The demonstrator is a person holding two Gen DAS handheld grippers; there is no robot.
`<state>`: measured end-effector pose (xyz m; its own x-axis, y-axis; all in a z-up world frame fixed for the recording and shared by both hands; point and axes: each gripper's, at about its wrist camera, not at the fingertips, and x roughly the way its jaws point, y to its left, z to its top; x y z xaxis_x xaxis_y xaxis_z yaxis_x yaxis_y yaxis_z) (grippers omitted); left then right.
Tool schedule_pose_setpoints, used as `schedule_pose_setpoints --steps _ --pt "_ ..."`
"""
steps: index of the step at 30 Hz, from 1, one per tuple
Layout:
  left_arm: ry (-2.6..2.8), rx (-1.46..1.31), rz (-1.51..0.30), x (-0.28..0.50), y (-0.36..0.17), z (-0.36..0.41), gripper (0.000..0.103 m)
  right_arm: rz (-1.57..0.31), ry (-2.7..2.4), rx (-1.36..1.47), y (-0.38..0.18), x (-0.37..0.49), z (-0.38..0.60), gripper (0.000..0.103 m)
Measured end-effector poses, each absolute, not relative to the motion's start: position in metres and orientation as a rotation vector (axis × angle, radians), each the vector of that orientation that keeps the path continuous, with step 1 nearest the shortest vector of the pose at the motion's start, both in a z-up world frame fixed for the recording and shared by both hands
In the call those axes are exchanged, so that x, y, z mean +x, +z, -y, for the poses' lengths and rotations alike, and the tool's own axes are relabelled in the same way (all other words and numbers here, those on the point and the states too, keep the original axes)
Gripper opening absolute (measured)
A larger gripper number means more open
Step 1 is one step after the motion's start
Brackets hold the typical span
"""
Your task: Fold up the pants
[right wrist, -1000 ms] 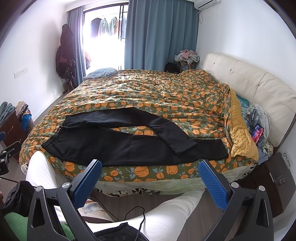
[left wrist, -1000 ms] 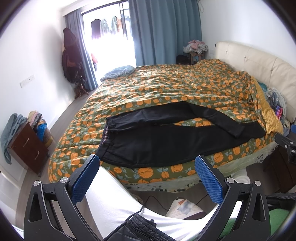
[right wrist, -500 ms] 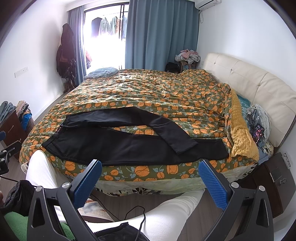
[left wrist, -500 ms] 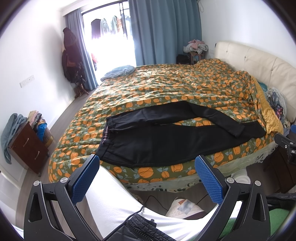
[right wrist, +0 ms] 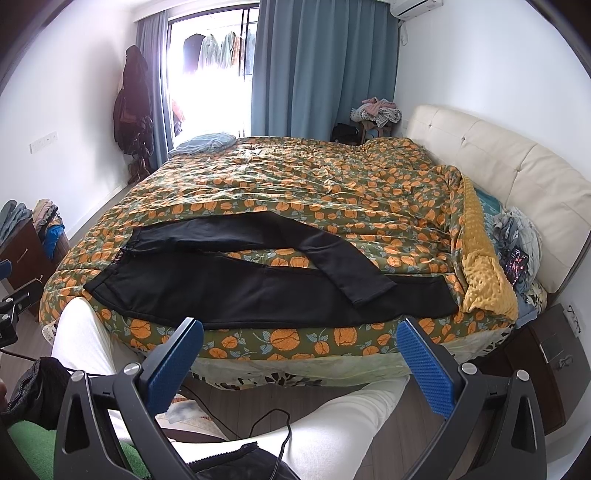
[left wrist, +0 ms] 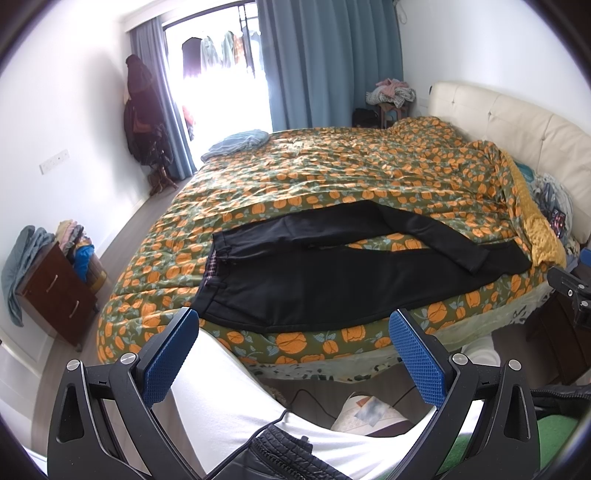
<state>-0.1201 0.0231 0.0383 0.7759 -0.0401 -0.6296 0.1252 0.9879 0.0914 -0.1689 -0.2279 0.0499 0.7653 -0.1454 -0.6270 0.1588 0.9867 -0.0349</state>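
Left tongs (left wrist: 293,354): we are holding them wide open, empty, short of the bed (left wrist: 332,177).
Right tongs (right wrist: 301,356): likewise gaping, empty.
Pants (right wrist: 266,291): lying spread along the bed's near edge.

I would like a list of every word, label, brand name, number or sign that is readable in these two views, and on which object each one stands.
No text can be read in either view.
Paper on the floor: its printed patch is blurred, unreadable.
Colourful packet by the headboard: print too small to read.
Air conditioner: no legible brand.
Black pants: no visible label.
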Motion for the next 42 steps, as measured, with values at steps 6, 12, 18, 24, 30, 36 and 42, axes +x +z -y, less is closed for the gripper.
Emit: schedule_pose_setpoints --steps 6,12,18,24,30,36,42 --pt "-0.090 0.131 -0.678 -0.1205 0.0385 -0.0223 0.103 -0.680 -0.166 0.020 0.0499 -0.1686 0.2275 0.103" --pt "-0.090 0.131 -0.678 -0.1205 0.0386 -0.0220 0.103 -0.680 -0.166 0.021 0.0499 -0.1684 0.2271 0.103" --pt "-0.090 0.131 -0.679 -0.1205 0.0387 -0.0217 0.103 -0.681 -0.164 0.020 0.0498 -0.1680 0.2269 0.103" --pt "-0.090 0.132 -0.678 -0.1200 0.0386 -0.0219 0.103 -0.682 -0.164 0.019 0.0490 -0.1685 0.2257 0.103" --pt "-0.090 0.134 -0.679 -0.1201 0.0387 -0.0217 0.103 -0.682 -0.165 0.018 0.0493 -0.1681 0.2256 0.103" --pt "-0.091 0.133 -0.679 -0.1200 0.0387 -0.0219 0.103 -0.681 -0.167 0.017 0.0482 -0.1698 0.2244 0.103" --pt "-0.091 0.134 -0.679 -0.1196 0.0388 -0.0222 0.103 -0.682 -0.168 0.017 0.0480 -0.1707 0.2247 0.103"
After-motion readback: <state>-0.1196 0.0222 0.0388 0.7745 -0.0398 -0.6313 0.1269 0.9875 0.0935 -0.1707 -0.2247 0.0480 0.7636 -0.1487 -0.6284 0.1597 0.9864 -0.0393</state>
